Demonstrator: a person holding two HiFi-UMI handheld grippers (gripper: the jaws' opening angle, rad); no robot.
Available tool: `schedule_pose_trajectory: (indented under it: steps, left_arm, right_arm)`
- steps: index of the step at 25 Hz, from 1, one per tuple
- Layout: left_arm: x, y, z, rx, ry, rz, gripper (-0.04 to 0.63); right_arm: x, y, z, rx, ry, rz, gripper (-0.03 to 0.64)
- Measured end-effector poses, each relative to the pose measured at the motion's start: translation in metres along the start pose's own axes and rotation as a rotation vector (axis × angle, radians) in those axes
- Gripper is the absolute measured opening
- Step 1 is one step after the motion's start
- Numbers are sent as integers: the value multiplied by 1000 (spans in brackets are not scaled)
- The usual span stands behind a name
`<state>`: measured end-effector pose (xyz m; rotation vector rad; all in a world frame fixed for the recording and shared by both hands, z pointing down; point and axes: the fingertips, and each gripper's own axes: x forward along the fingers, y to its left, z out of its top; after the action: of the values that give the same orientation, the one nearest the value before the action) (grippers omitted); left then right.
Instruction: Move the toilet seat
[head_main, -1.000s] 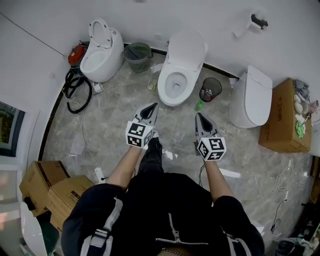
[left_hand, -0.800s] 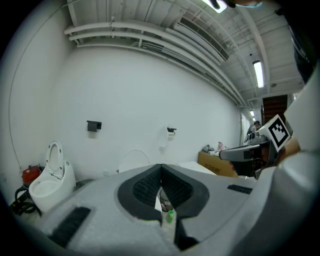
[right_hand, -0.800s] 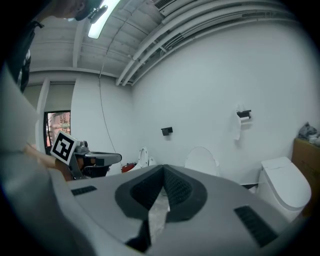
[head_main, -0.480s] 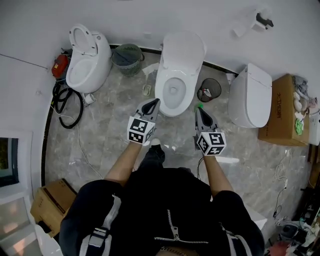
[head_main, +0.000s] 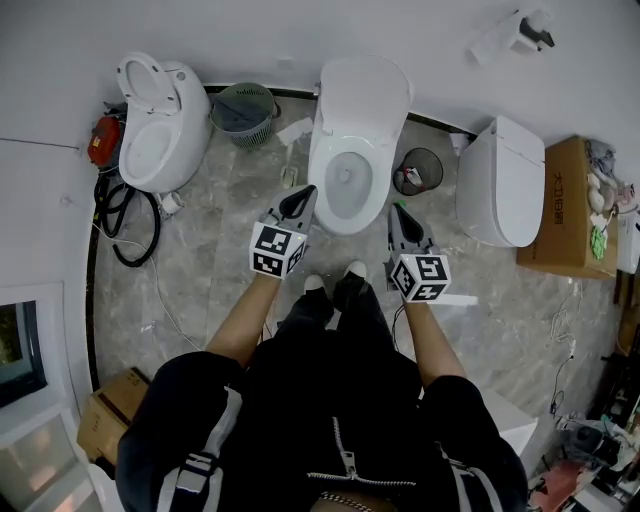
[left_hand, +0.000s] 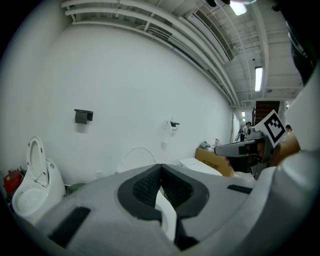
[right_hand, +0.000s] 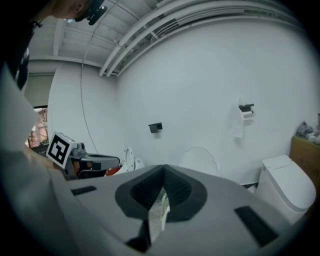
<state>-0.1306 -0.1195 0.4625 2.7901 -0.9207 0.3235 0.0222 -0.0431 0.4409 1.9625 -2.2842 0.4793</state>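
Clock directions are read in the head view from the person's shoes (head_main: 355, 270).

At 6 o'clock, nearest the camera, the person's dark jacket (head_main: 330, 430) fills the lower field, with both bare forearms reaching forward over the grey marbled floor (head_main: 210, 270).

The left gripper (head_main: 306, 192) lies at 11 o'clock and the right gripper (head_main: 397, 208) at 1 o'clock. Each points toward 12 o'clock with its jaws pressed fully together and nothing between the pads. The tips of each lie just beside the near edge of the middle toilet bowl (head_main: 345, 185), one on either side. Contact with the bowl cannot be confirmed.

At 12 o'clock, beyond the bowl, the toilet seat (head_main: 363, 92) stands raised against the white wall (head_main: 300, 35), well apart from both grippers.

A black wire bin (head_main: 418, 172) sits at 1 o'clock, just beside the bowl, and a green basket (head_main: 243, 110) at 11 o'clock. A second toilet (head_main: 160, 125) with its seat up stands at 10 o'clock. A closed toilet (head_main: 500, 180) stands at 2 o'clock, with a cardboard box (head_main: 570, 210) beyond it. Farthest away, a wall-mounted paper holder (head_main: 528, 32) sits at 1 o'clock.
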Motion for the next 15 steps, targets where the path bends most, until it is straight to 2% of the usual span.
schedule_pose_trajectory:
  steps: [10, 15]
  left_arm:
    - [29, 25, -2, -16, 24, 4, 5]
    - [63, 38, -25, -41, 81, -10, 5]
  right_arm:
    - [37, -19, 7, -3, 13, 10, 3]
    - [67, -41, -15, 27, 60, 10, 3]
